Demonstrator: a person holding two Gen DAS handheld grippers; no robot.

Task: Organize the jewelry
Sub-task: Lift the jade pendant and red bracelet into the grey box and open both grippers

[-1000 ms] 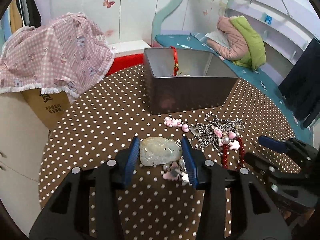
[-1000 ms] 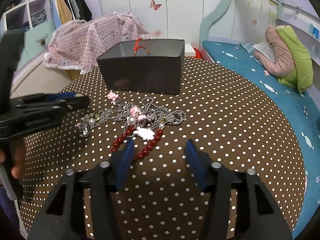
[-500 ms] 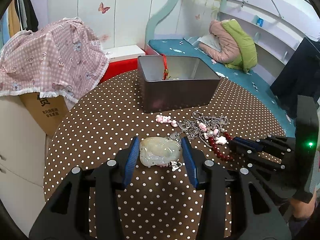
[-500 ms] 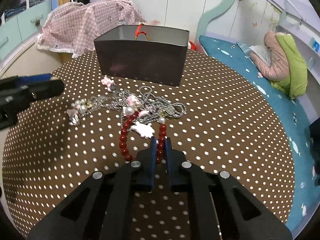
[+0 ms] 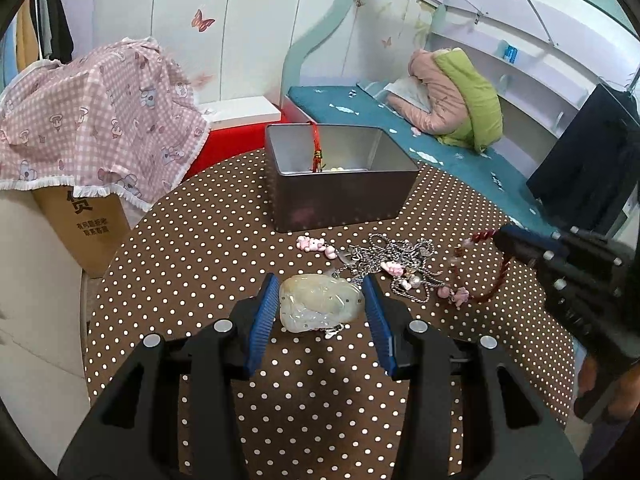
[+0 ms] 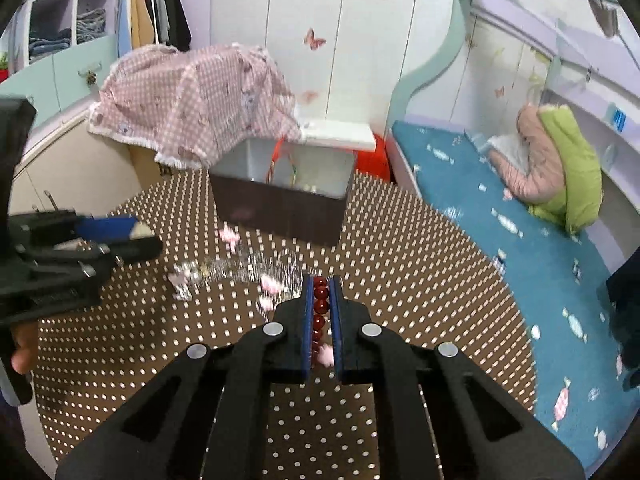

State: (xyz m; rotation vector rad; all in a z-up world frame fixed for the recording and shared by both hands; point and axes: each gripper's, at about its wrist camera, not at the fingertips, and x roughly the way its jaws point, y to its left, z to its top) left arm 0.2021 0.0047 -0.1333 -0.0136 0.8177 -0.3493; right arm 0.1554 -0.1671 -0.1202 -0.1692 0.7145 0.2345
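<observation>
My left gripper [image 5: 320, 312] is shut on a pale green jade pendant [image 5: 318, 303] and holds it above the polka-dot table [image 5: 200, 240]. My right gripper [image 6: 321, 312] is shut on a red bead bracelet [image 6: 319, 308] and lifts it off the table; in the left wrist view the bracelet [image 5: 490, 280] hangs from that gripper at the right. A tangle of silver chains with pink charms [image 5: 400, 264] lies between them. An open grey metal box [image 5: 336, 176] stands at the back, with a red cord [image 5: 316, 148] draped over its rim.
A pink checked cloth [image 5: 92, 128] covers a cardboard box [image 5: 88, 224] at the left of the table. A blue bed [image 6: 520, 232] with a pink and green jacket [image 6: 556, 160] lies at the right. The table edge curves close on both sides.
My right gripper has shut on the red bead bracelet and raised it from the table, dragging the chains. My left gripper has lifted the jade pendant higher.
</observation>
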